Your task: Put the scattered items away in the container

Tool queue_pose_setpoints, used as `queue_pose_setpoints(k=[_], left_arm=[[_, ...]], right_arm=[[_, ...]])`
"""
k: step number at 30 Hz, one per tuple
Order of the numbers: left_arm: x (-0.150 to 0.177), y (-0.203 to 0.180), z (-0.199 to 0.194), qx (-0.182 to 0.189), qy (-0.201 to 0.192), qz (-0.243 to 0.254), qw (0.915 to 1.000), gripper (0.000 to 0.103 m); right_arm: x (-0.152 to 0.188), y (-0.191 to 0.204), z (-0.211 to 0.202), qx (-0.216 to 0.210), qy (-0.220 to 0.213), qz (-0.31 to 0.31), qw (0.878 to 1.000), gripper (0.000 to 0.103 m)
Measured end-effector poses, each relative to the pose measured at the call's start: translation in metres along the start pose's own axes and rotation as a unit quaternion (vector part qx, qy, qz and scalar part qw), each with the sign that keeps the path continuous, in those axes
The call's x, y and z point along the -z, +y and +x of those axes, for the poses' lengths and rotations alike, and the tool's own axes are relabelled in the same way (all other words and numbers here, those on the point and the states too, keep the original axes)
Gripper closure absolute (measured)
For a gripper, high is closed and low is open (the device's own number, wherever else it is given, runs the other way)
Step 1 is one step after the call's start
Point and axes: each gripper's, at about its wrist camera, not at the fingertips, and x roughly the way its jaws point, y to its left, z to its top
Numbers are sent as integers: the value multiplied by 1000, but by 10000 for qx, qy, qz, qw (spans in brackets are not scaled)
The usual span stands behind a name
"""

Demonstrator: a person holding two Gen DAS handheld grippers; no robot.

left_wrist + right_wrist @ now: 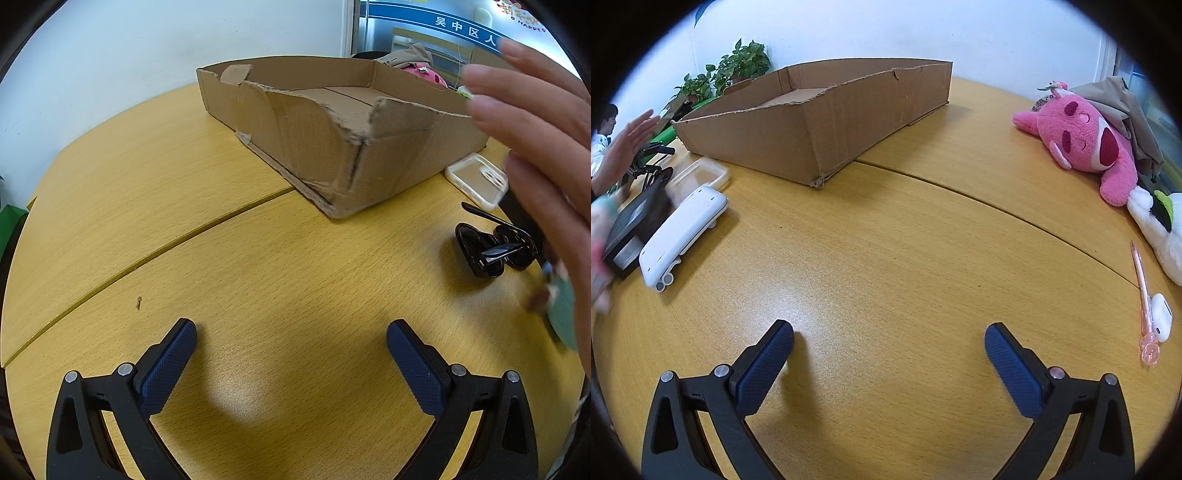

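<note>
Both claws, left claw (291, 354) and right claw (889, 356), hang spread and empty over the counter (886, 240) short of the cardboard box (812, 140), probably lining up a first grab, with sunglasses (495, 251) and pink pen (1143, 291) lying outside the box.

Hand (535, 147) motion-blurred, cut by right edge. Blurred green obj (561, 314) under it, unidentifiable. White plush (1163, 229) cropped at frame edge.

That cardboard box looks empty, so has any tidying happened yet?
Nothing looks done: the cardboard box shows only bare floor. Both grippers, left and right, have their jaws open and empty. Left out: sunglasses, clear case, white case, pink pen, pink plush.
</note>
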Motion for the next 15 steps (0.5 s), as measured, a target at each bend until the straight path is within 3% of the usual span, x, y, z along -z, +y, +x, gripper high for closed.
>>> queue_pose_setpoints(k=[15], left_arm=[[-3, -3, -2, -4, 1, -5, 10000, 0]], right_arm=[[0, 1, -1, 3, 0, 11, 10000, 0]])
